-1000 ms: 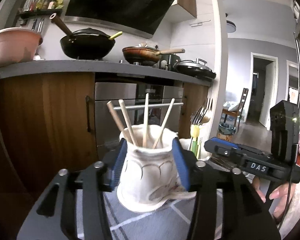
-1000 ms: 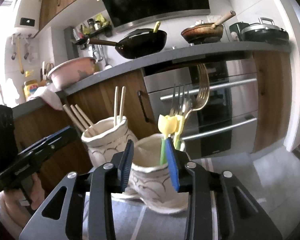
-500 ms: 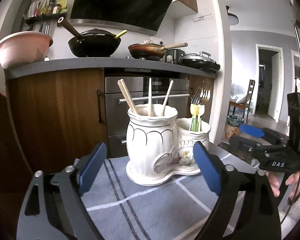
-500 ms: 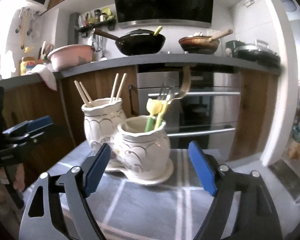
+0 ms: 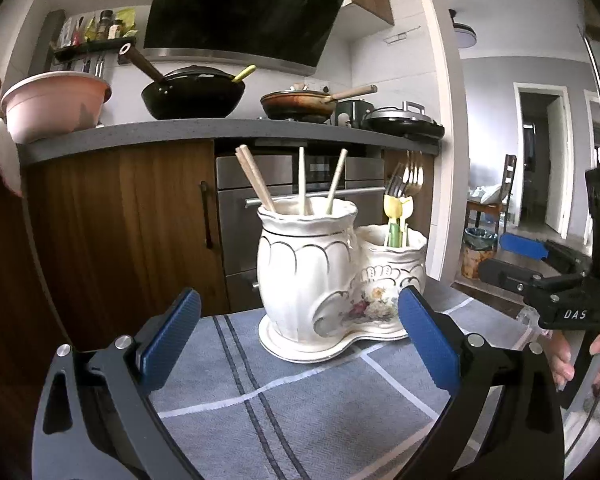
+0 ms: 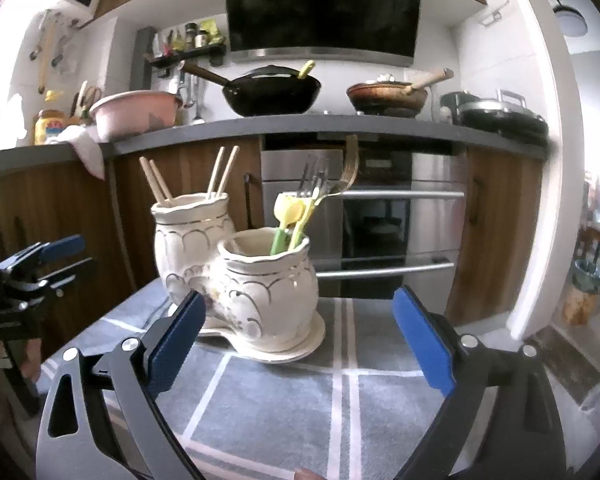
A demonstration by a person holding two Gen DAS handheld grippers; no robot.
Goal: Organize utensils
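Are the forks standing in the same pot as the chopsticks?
No: the forks stand in the shorter pot with the yellow utensils, while the chopsticks stand in the taller pot joined beside it.

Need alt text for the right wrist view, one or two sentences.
The right gripper is open and empty in front of a white ceramic double utensil holder on a grey striped cloth. Chopsticks stand in the taller pot, forks in the shorter.

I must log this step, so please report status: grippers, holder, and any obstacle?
Left gripper open, empty. Right gripper open, empty. Ceramic utensil holder upright on grey mat, chopsticks and forks inside. Nothing in the way.
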